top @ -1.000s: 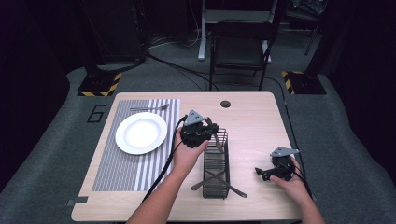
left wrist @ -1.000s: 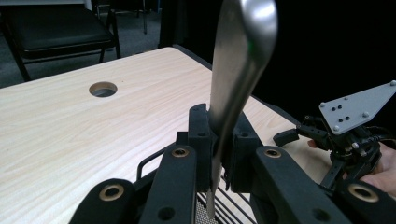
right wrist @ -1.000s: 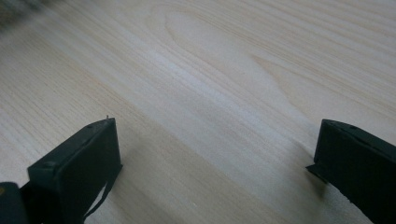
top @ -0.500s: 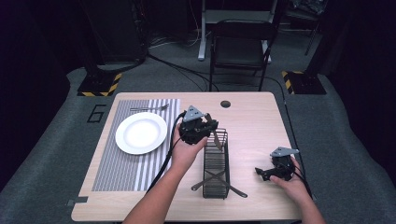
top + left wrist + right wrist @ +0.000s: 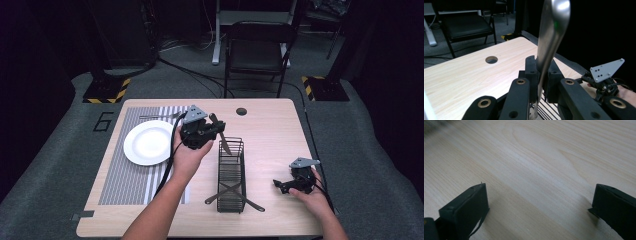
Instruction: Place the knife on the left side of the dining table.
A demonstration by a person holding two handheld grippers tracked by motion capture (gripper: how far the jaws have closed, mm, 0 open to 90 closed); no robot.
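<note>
Since a second ago my left gripper (image 5: 212,131) has come up off the wire basket (image 5: 231,175), and its jaws are clenched on a table knife (image 5: 550,40). In the high view the knife now hangs clear above the basket's far end instead of sitting down in it. I judge the pull-out is nearly done, and the plate (image 5: 149,142) on the striped mat (image 5: 120,175), with a fork (image 5: 160,116) beyond it, looks the likely place for it. My right gripper (image 5: 290,183) rests on the table (image 5: 270,125) to the right of the basket, jaws spread with nothing between them. The knife's blade tip is cut off behind the jaws in the left gripper view, and I cannot tell what the two crossed utensils (image 5: 234,194) lying in the basket are.
</note>
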